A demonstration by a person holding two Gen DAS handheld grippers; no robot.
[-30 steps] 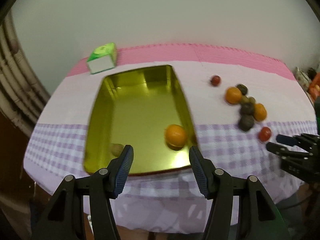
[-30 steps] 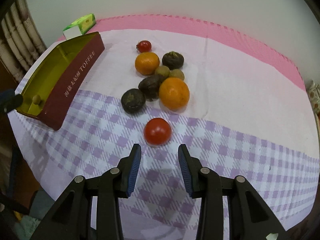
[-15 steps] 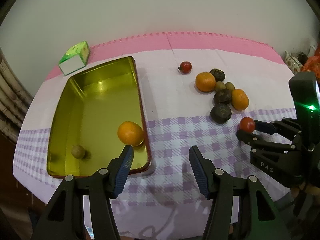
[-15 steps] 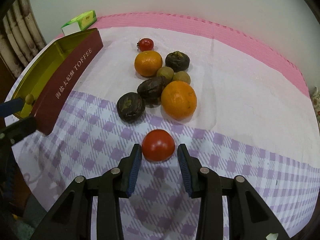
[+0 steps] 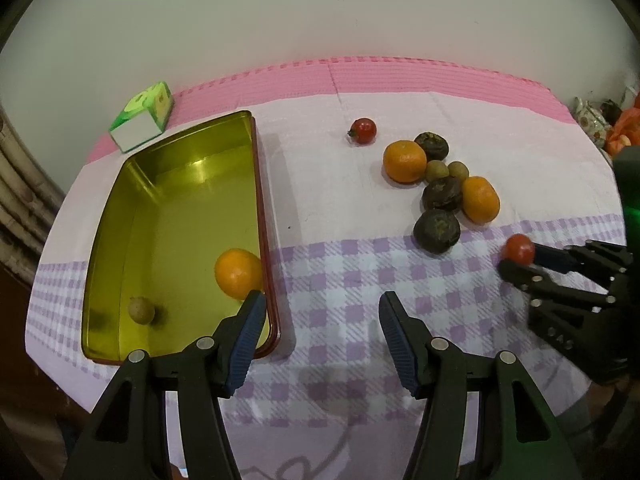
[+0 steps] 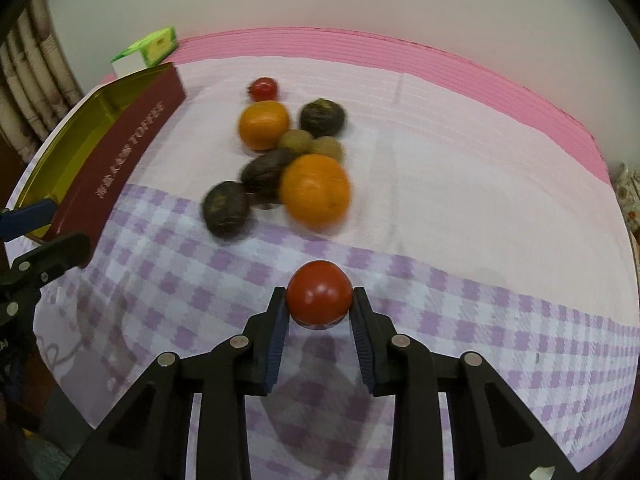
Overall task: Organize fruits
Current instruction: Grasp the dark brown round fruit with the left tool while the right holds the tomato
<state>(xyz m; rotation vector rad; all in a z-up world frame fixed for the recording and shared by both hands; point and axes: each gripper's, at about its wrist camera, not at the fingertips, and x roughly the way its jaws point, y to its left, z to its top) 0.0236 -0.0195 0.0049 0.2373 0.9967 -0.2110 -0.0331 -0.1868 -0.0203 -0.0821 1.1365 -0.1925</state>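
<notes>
Right gripper (image 6: 319, 312) clamps a red tomato (image 6: 319, 298).
Left gripper (image 5: 322, 330) gapes, lower centre; gold tin (image 5: 120, 248) at left holds an orange (image 5: 239, 273).

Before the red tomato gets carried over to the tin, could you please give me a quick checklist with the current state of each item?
1. Right tool closed on the red tomato: ok, both fingers touch its sides.
2. Tomato lifted off the tablecloth: cannot tell.
3. Left tool out of the way: not ok, it hangs open with one finger over the near corner of the tin.
4. Room in the tin: ok, only an orange and a small brown fruit inside.
5. Path to the tin: ok, the fruit pile lies farther back.
</notes>
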